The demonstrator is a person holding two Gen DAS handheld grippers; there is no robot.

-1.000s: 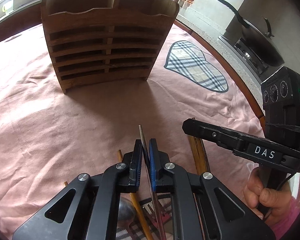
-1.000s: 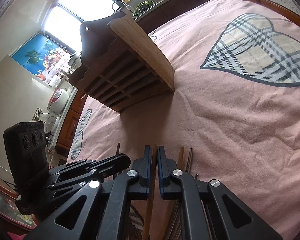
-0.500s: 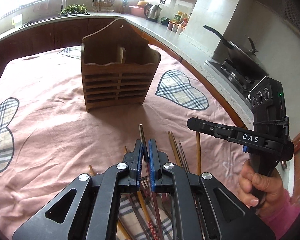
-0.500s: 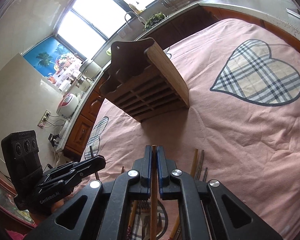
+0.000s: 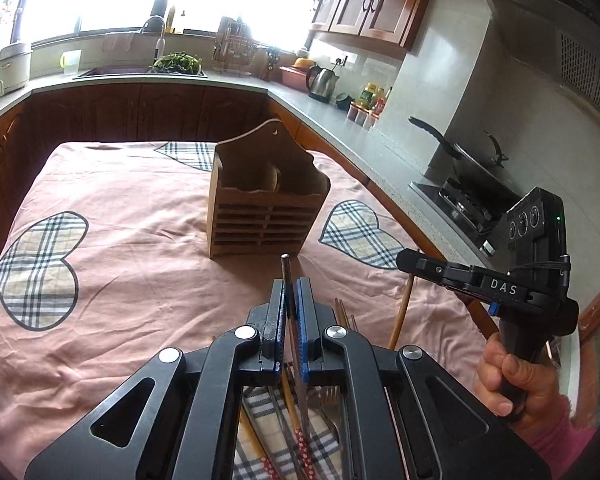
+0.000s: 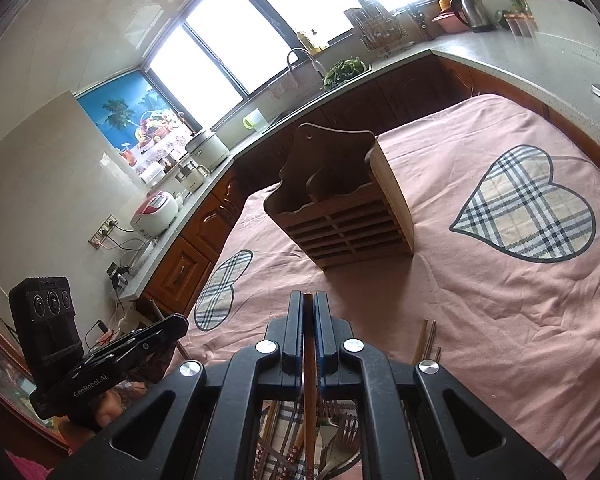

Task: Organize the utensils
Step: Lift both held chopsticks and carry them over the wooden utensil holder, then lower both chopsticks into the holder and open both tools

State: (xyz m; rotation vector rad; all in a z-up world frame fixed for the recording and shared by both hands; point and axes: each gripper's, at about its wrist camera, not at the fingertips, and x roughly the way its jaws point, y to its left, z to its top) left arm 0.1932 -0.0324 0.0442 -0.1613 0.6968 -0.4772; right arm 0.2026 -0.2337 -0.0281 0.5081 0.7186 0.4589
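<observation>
Left gripper [image 5: 288, 300] is clamped on a metal chopstick [image 5: 285, 276] and the right gripper [image 6: 308, 316] is pinching a wooden chopstick [image 6: 309, 384], both lifted above the pile of utensils [image 6: 332, 440] on the pink cloth [image 5: 140, 280]. The wooden holder [image 5: 266, 204] sits well ahead looking pretty much empty, so the job seems barely started. Both grippers are held level, fingers aimed toward the holder.

Utensil pile [image 6: 332, 444] under gripper frame, holder [image 5: 266, 204] contents unseen
</observation>
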